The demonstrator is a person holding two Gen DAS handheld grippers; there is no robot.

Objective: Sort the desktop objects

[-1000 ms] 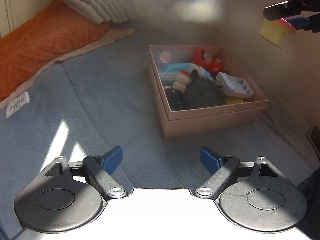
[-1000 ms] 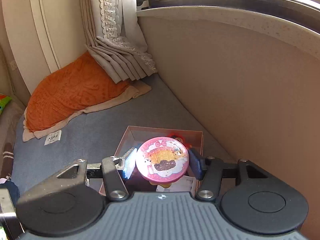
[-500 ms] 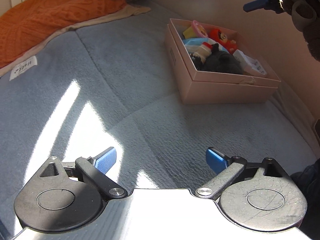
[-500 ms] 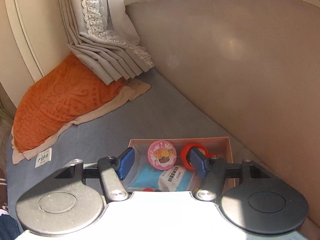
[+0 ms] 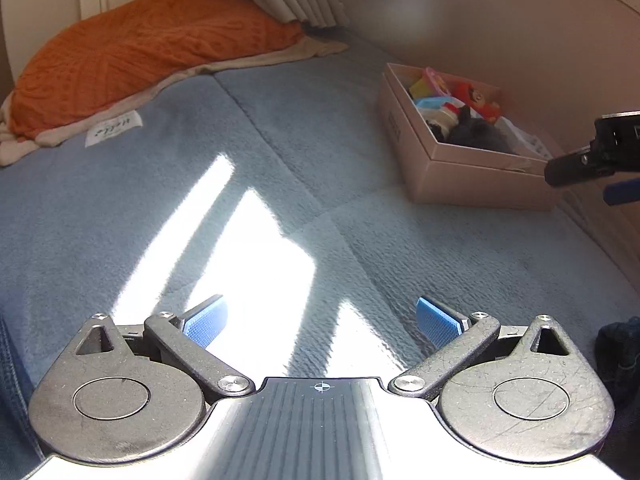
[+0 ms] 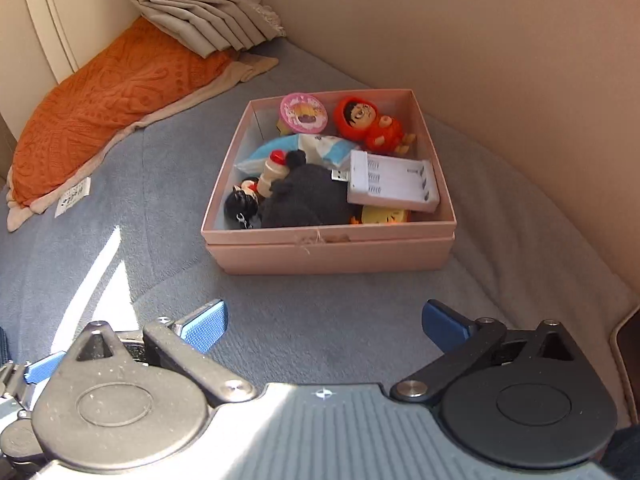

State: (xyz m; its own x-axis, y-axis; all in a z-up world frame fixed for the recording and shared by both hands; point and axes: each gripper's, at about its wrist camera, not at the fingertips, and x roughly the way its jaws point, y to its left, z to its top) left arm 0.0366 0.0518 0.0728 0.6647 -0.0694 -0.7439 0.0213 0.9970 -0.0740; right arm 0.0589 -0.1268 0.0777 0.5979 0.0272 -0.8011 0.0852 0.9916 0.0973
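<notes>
Box [image 6: 328, 246] lies beyond both opening, empty hand-held grippers [image 6: 324, 326].

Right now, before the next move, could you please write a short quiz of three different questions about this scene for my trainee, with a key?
1. True or false: the round pink tin lies inside the pink box.
2. Which thing rests at the box's right side? A) white battery charger B) orange pillow C) curtain
3. Fill in: the right gripper holds ____ between its fingers.

Key: 1 true. 2 A. 3 nothing; its jaws are opening and only the grey cushion shows between them.
</notes>
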